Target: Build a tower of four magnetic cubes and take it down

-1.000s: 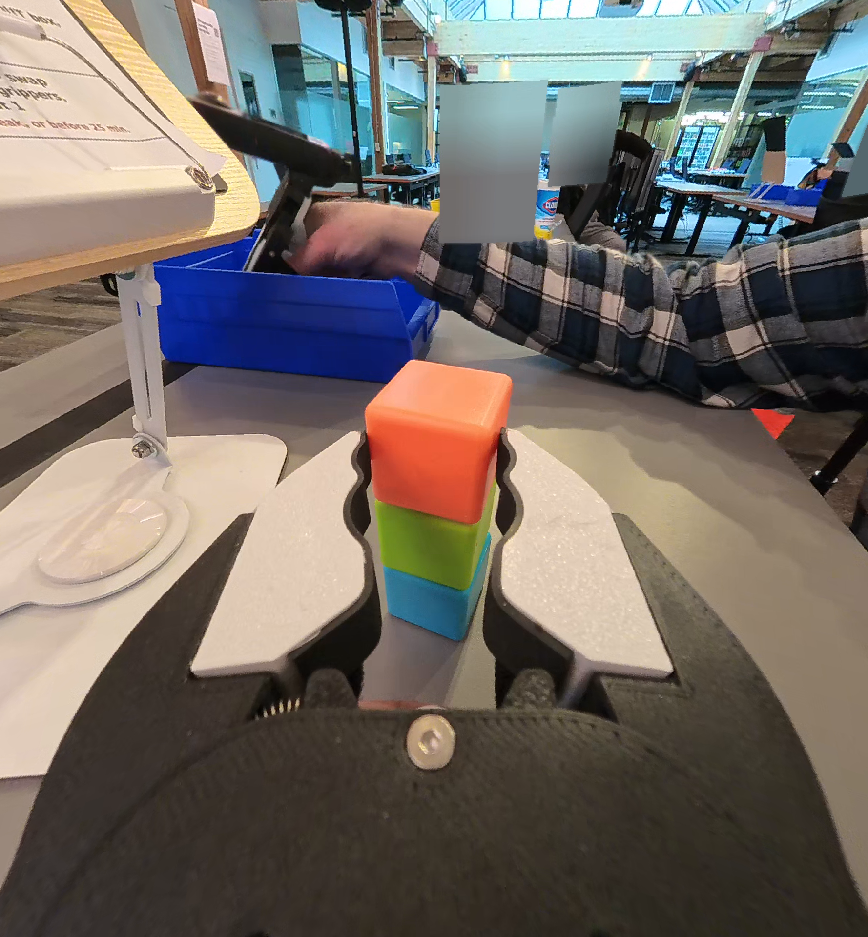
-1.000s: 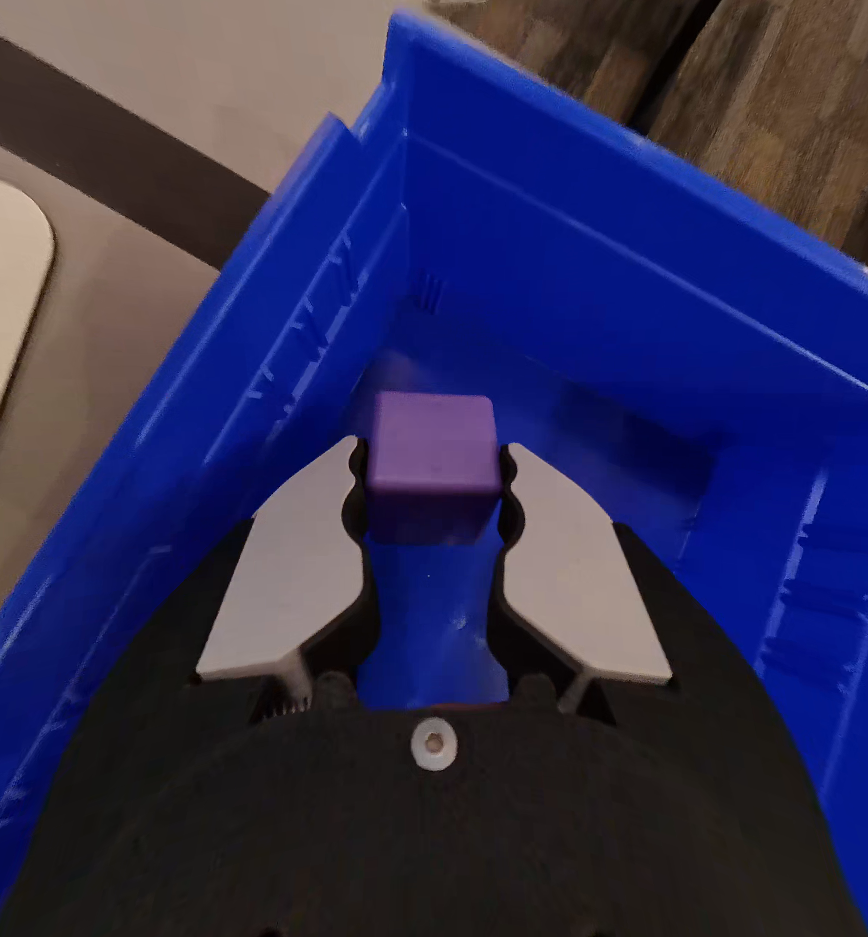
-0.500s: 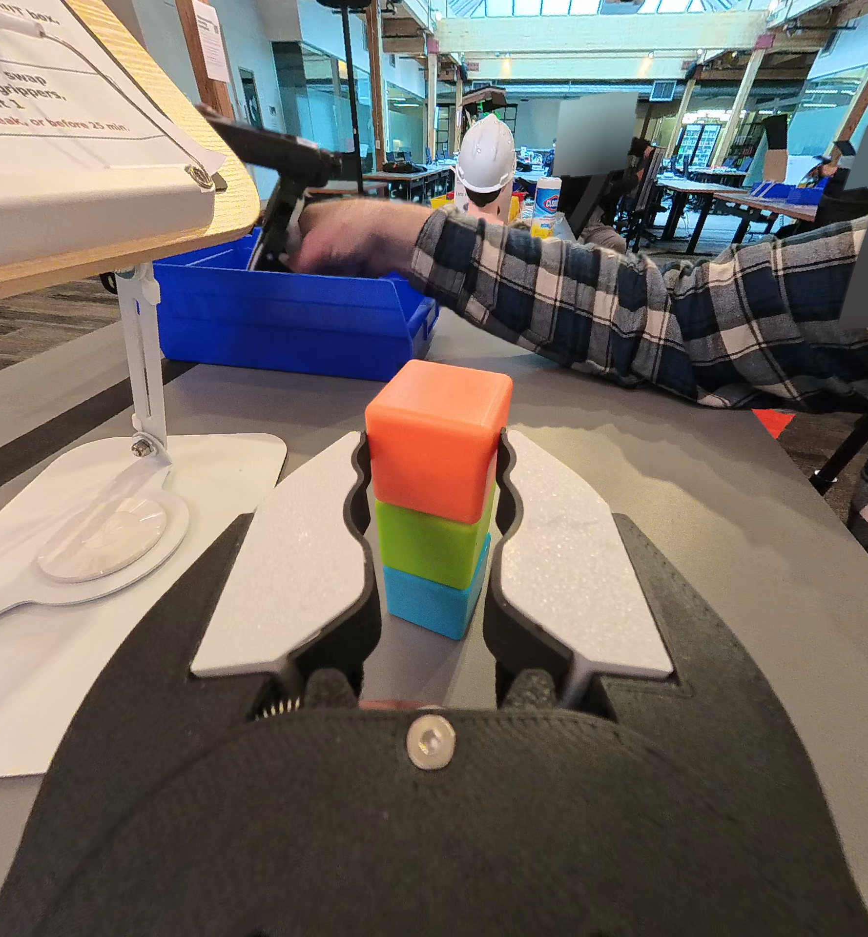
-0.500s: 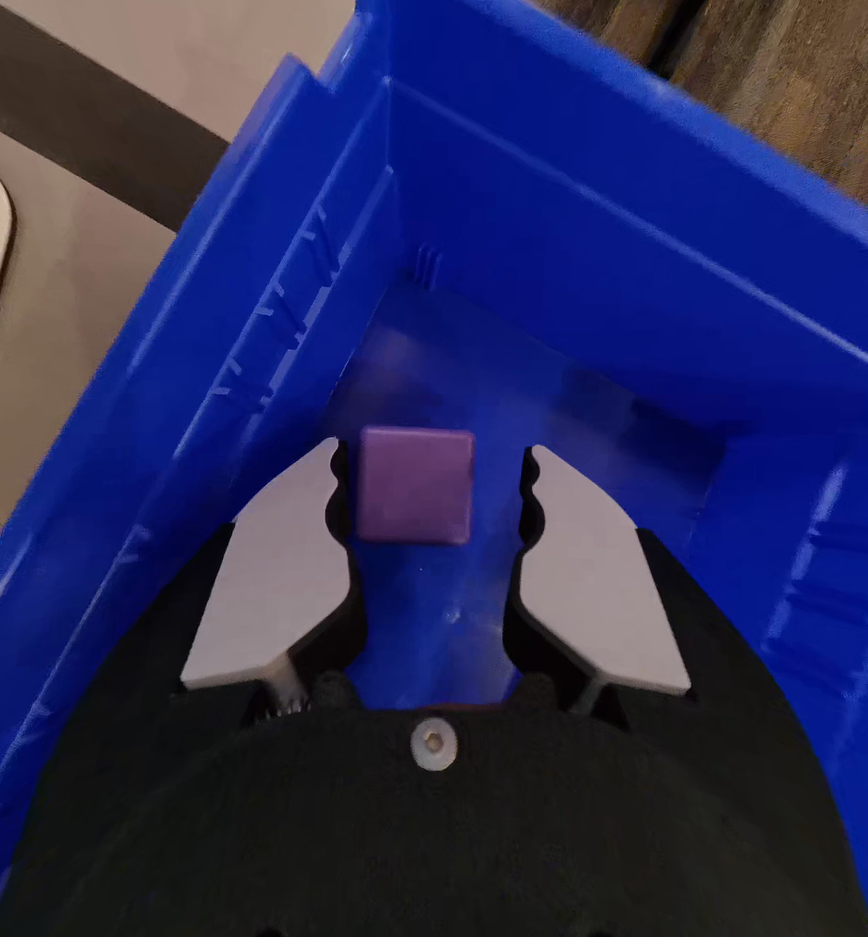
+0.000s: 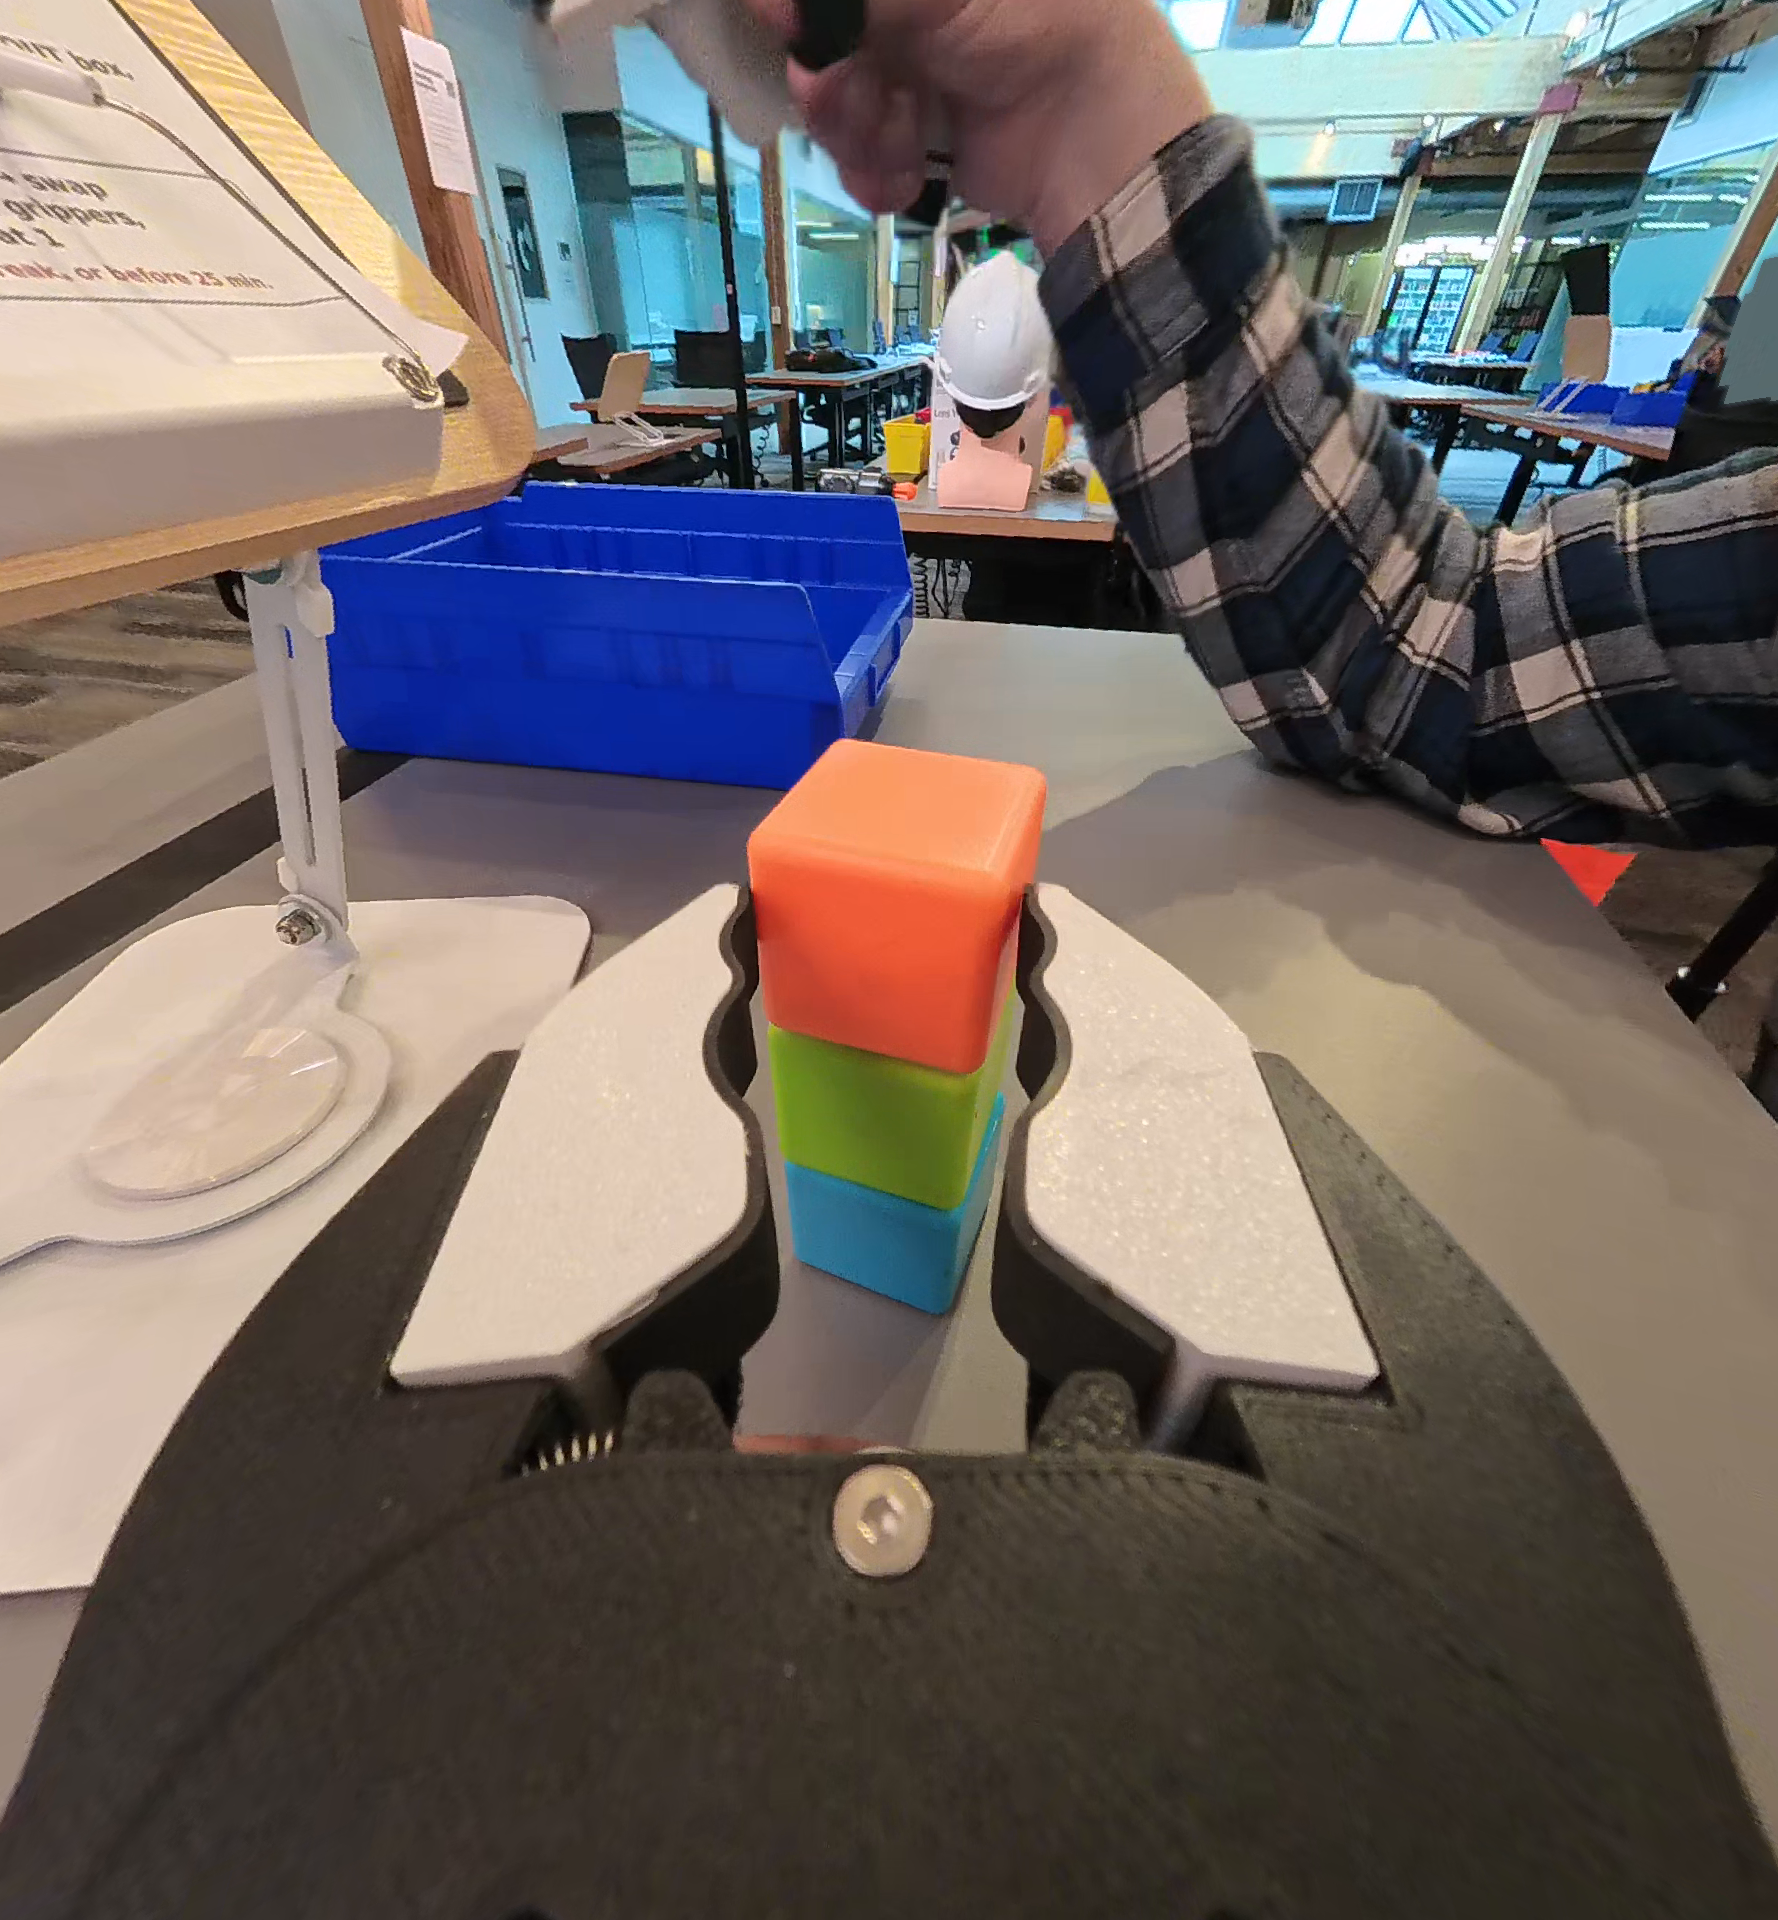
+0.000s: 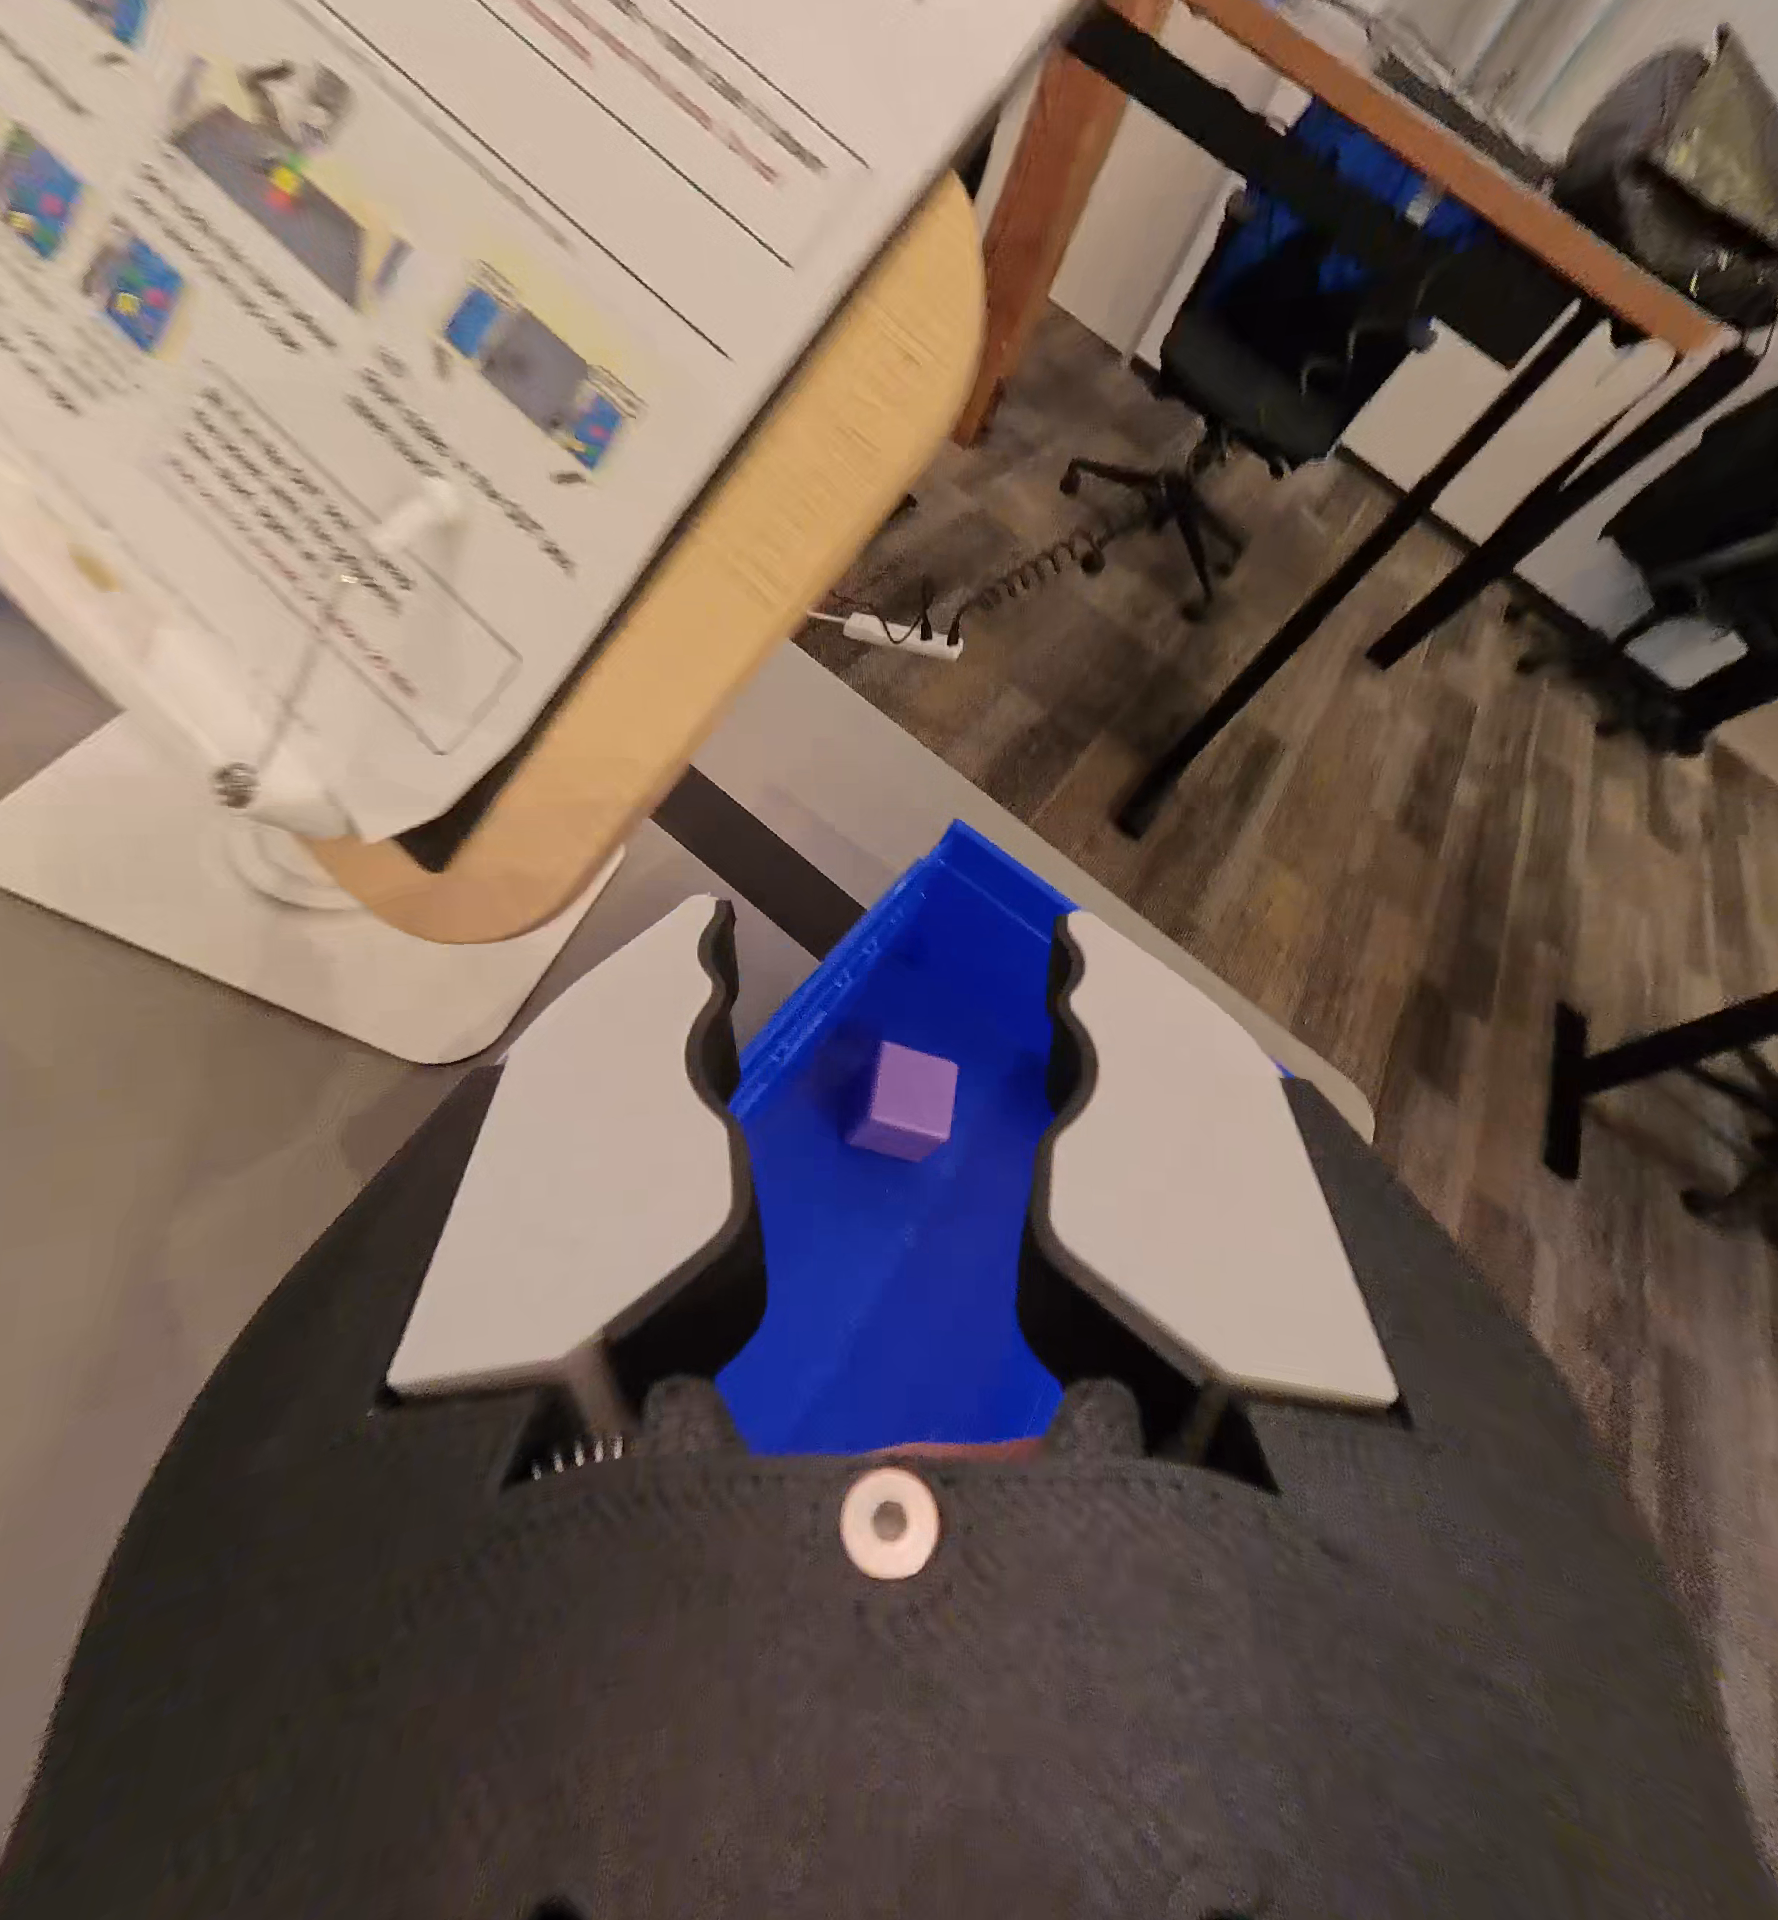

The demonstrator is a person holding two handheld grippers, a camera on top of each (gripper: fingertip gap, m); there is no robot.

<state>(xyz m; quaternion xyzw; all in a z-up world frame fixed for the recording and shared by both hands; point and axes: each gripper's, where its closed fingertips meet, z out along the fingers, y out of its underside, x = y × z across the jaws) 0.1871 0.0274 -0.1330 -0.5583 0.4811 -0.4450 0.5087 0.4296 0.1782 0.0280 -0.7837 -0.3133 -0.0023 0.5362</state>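
Observation:
A tower of three cubes stands on the grey table [image 5: 1280, 1039]: an orange cube [image 5: 895, 821] on a green cube [image 5: 874, 1122] on a light blue cube [image 5: 880, 1242]. My left gripper [image 5: 885, 935] is shut on the orange cube, with both pads against its sides. My right gripper [image 6: 890, 956] is open and empty, high above the blue bin [image 6: 864, 1299]. A purple cube [image 6: 906, 1096] lies loose on the bin's floor, far below the fingertips. In the left wrist view the hand [image 5: 968, 94] holding the right gripper is raised at the top edge.
The blue bin [image 5: 573, 675] stands at the table's back, behind the tower. A tilted document stand [image 6: 449, 312] with a white base [image 5: 189, 1039] is at the left. A plaid sleeve [image 5: 1384, 571] reaches over the table's right side. Beyond the table are floor, chairs and desks. Some 35 cm of space lies between my two pairs of fingers.
My right gripper opened and let go of the purple cube in the bin, then rose well above it. My left gripper has stayed shut on the orange cube.

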